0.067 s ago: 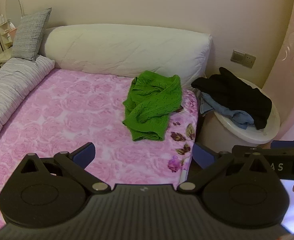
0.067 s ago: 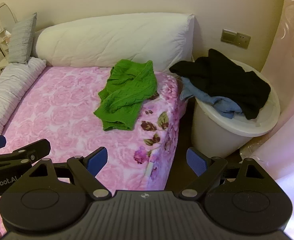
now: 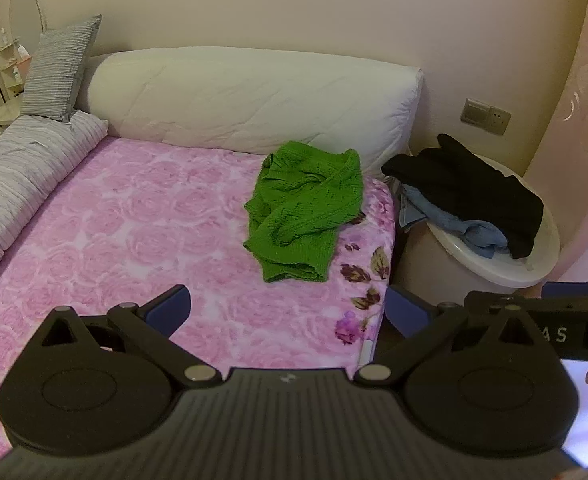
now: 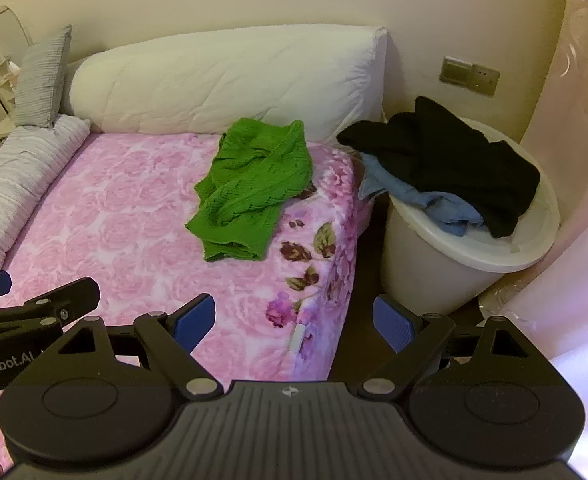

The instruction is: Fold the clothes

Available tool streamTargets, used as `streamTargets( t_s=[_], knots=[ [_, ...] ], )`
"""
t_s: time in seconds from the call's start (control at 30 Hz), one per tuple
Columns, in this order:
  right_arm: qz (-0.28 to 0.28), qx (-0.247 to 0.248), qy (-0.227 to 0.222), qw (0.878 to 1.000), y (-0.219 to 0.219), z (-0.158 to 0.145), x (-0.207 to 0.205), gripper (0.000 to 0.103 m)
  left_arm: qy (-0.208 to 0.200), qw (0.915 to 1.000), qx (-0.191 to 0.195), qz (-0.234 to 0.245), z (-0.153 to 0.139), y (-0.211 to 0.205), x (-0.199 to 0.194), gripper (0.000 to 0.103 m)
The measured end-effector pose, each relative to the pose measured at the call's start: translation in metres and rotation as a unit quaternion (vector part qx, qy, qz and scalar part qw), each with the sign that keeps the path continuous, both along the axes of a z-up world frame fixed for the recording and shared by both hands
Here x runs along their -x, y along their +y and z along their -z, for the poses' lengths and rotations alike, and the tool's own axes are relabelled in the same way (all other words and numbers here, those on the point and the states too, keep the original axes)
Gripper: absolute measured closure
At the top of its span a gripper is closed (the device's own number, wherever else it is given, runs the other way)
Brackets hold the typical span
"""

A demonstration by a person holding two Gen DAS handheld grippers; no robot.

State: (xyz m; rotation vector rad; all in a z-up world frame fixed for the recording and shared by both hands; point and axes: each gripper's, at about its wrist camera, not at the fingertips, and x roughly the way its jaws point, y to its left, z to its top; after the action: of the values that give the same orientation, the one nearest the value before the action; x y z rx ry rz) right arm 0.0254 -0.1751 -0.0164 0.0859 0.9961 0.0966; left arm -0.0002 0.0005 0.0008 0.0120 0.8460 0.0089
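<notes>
The green sweater (image 3: 304, 210) lies crumpled right of frame centre on the pink bedspread (image 3: 133, 220). Left gripper (image 3: 287, 314) and right gripper (image 4: 294, 322) hover at the bottom, both spread wide, empty.

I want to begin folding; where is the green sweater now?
The green sweater lies crumpled on the pink bed, near its right edge, below the white bolster.

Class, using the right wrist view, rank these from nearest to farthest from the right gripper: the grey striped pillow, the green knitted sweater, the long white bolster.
From the open right gripper:
1. Green knitted sweater, crumpled on the pink bedspread, straight ahead.
2. Long white bolster, behind the sweater along the wall.
3. Grey striped pillow, propped in the far left corner.
</notes>
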Motion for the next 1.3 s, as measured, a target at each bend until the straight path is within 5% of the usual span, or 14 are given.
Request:
streamTargets(
  t_s=[1.3],
  knots=[
    [-0.007, 0.018, 0.003, 1.000, 0.008, 0.001, -0.018, 0.014, 0.014, 0.9996, 0.022, -0.011, 0.008, 0.025, -0.018, 0.001]
  ],
)
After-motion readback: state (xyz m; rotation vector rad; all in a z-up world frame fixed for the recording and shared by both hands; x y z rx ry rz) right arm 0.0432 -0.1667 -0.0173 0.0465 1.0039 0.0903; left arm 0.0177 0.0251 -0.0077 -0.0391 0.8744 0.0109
